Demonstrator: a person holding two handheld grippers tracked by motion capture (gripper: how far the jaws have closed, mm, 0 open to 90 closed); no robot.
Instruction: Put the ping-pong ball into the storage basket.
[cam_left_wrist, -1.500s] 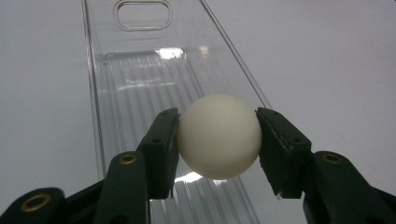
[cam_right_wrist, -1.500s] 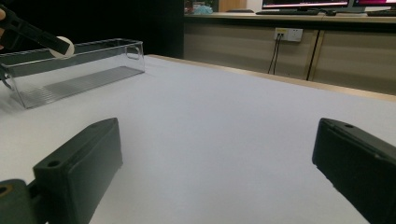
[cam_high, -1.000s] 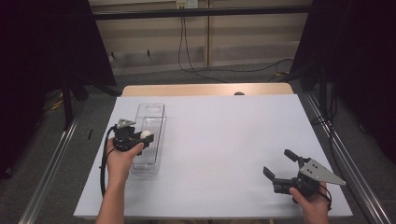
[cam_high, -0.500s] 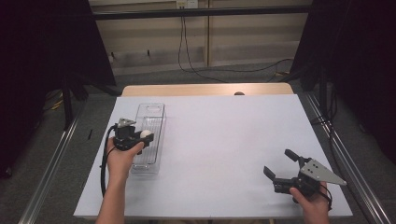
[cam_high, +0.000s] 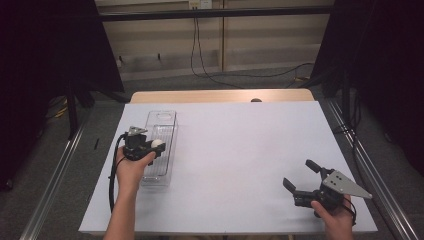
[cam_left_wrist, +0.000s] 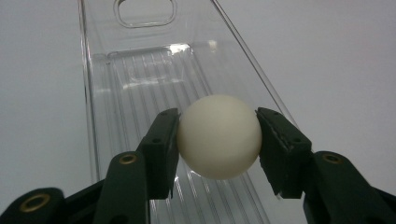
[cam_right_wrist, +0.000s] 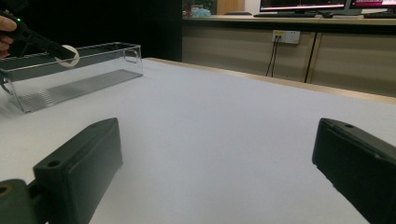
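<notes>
Ball over tray, release pending

Ball (cam_left_wrist: 219, 136): white, smooth, round, clamped between both pads of left gripper (cam_high: 151, 145); pads press on opposite sides, grip looks centred. Held above the clear tray (cam_high: 162, 120), roughly over its middle stretch, nearer the near end than the far one. From the right gripper view, ball (cam_right_wrist: 69, 55) sits about level with the tray's top rim, not down on the floor of it.

Progress, judged: pick-up done, carry to the tray done. Left to do: lower into the tray, open the jaws, withdraw. Placement not yet made.

Container: long, narrow, transparent plastic tray with ribbed floor and a cut-out handle slot in the far end wall (cam_left_wrist: 145, 11). Nothing seen lying inside; ribbed floor visible bare along its length, though the part directly under the ball is hidden. Stands near the left edge of the desk (cam_high: 240, 150), long axis running from near edge toward far edge.

Right gripper (cam_high: 302, 175): jaws spread wide, nothing between them, resting low near the right near corner of the desk, well apart from the tray. In its own view only bare white surface lies between the two pads (cam_right_wrist: 79, 168).

Risk, judged: smooth ball may roll along the ribs once released.
</notes>
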